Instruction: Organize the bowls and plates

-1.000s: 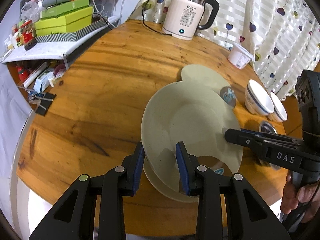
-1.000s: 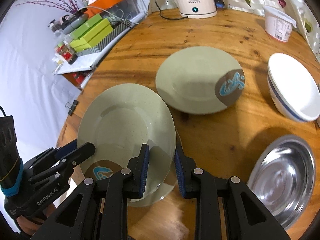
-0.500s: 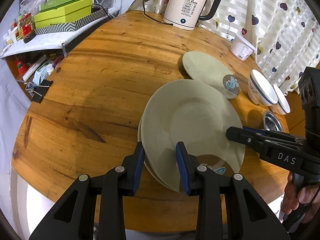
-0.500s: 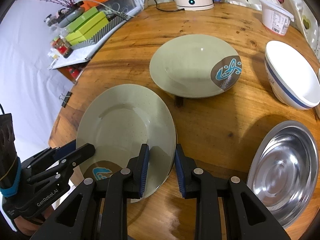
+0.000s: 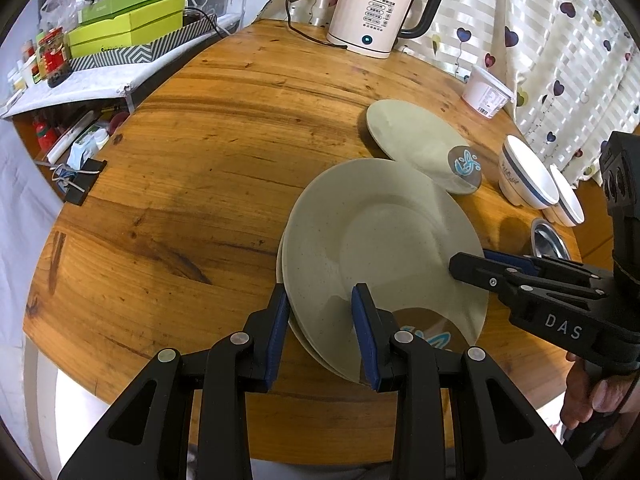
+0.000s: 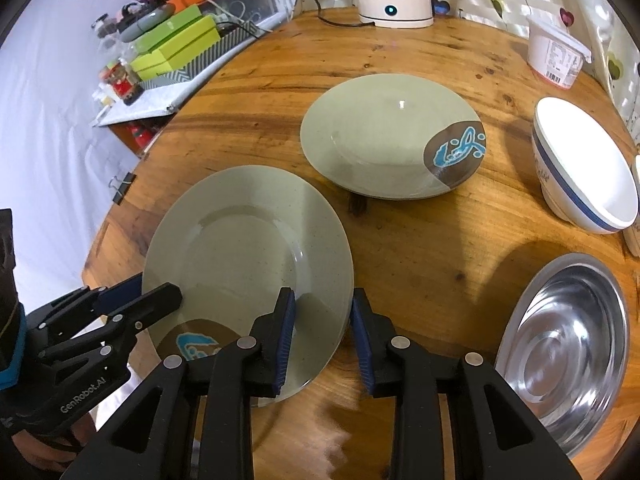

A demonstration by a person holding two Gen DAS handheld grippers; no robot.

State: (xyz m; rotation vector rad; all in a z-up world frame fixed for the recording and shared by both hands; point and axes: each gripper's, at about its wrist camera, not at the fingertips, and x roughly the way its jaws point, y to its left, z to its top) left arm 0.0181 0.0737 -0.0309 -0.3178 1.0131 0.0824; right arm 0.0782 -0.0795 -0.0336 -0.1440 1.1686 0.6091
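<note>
A pale green plate (image 5: pixel 380 240) (image 6: pixel 240 248) lies tilted on a second green plate (image 5: pixel 281 258) at the near edge of the round wooden table (image 5: pixel 200 160). My left gripper (image 5: pixel 320 320) (image 6: pixel 158 290) is shut on the top plate's near rim. From the right side my right gripper (image 6: pixel 322 320) (image 5: pixel 468 264) has that plate's rim between its pads, and its jaws are opening. Another green plate with a brown and blue patch (image 5: pixel 416 140) (image 6: pixel 380 140) lies farther back.
Two white bowls with a blue band (image 5: pixel 524 176) (image 6: pixel 580 176) and a steel bowl (image 5: pixel 550 240) (image 6: pixel 568 344) stand at the right. At the back are a kettle (image 5: pixel 376 8) and a white tub (image 5: pixel 486 92). Green boxes (image 5: pixel 124 28) crowd the shelf on the left.
The top plate has sunk onto the lower plate, and their rims now sit close together. Both grippers stay at its rim.
</note>
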